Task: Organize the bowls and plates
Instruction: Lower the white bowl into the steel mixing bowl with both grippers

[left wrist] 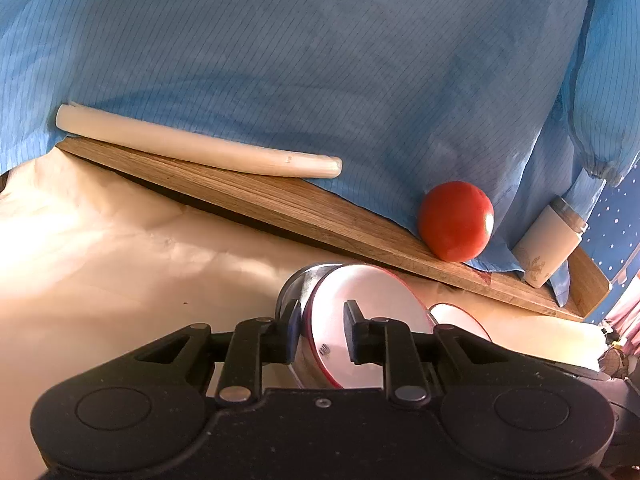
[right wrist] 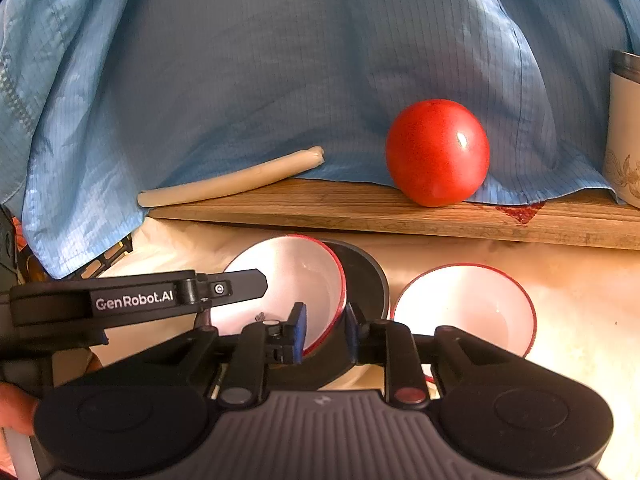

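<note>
one bowl nested, one yet to stack

looks roughly midway, judging from the bowls alone. already nested: a white bowl (right wrist: 288,276) with a red rim, tilted inside a dark bowl (right wrist: 368,280) on the surface (left wrist: 100,260), just in front of the wooden board (right wrist: 360,208).

not yet stacked: a second white bowl (right wrist: 464,308), upright and alone on the surface just beside the dark bowl; touching or not, cannot tell. no plates in either view, so nothing to say of that half of the job.

left tongs (left wrist: 323,322): slightly open, astride the edge of the nested pair, one finger outside the dark bowl and the other inside the white bowl, well clear of the wall; no sign of pressing. right tongs (right wrist: 326,334): likewise a little open, astride the white bowl's rim from the other side, with a dark gap beside one pad; no clamping there either.

probably left to do: settling the tilted bowl flat, then lifting the second white bowl into the stack. worth minding the tilt, likely to rock if nudged.

off the job: a tomato (right wrist: 438,152) and a cup (right wrist: 624,128) on the board, against a blue cloth (right wrist: 280,80).
</note>
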Motion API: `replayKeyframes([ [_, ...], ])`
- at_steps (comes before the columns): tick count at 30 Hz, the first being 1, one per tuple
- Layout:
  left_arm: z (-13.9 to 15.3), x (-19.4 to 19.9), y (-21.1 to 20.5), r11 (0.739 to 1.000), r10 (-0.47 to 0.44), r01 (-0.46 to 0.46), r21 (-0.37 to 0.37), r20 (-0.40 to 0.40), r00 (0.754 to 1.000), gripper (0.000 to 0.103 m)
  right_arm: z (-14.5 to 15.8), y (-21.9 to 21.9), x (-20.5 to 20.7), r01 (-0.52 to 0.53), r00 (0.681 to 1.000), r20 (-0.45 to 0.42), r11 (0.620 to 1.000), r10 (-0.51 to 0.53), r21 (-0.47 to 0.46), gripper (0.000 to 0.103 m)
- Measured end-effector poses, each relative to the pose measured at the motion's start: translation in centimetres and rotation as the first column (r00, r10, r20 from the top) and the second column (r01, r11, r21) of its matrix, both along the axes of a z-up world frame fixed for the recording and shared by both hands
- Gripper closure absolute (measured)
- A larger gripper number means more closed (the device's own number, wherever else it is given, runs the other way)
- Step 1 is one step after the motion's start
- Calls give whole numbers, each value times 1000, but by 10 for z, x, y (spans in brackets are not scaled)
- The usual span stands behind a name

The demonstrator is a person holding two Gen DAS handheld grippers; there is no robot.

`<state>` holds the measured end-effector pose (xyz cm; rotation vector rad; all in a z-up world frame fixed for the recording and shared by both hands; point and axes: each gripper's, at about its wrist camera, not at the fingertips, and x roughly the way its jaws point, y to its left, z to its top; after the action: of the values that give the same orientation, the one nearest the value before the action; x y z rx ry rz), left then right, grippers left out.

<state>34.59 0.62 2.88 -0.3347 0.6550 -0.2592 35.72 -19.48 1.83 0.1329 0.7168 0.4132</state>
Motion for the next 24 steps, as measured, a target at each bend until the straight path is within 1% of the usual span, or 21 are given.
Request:
replayKeyframes([
  [6,0,0,-2,1000,1,-1,21,-3,1000,79,1,1,-1,-2,1000,1,1000,2,-3,77],
  [8,1,-1,-3,1000,2,-2,27,-4,1000,76,1,1,-1,-1,1000,2,1000,1,-4,77],
  [11,2,-1,-4,1000,0,0,27,-8,1000,74,1,1,-2,-2,1000,3,1000,2,-1,77],
  [18,2,-1,-2,1000,11,-11,0,-25,1000,72,2,-2,-4,-10,1000,6,1000,10,12,74],
  [24,3,-1,-4,1000,9,-9,-9,-21,1000,65,3,-6,-5,-18,1000,6,999,17,28,71],
])
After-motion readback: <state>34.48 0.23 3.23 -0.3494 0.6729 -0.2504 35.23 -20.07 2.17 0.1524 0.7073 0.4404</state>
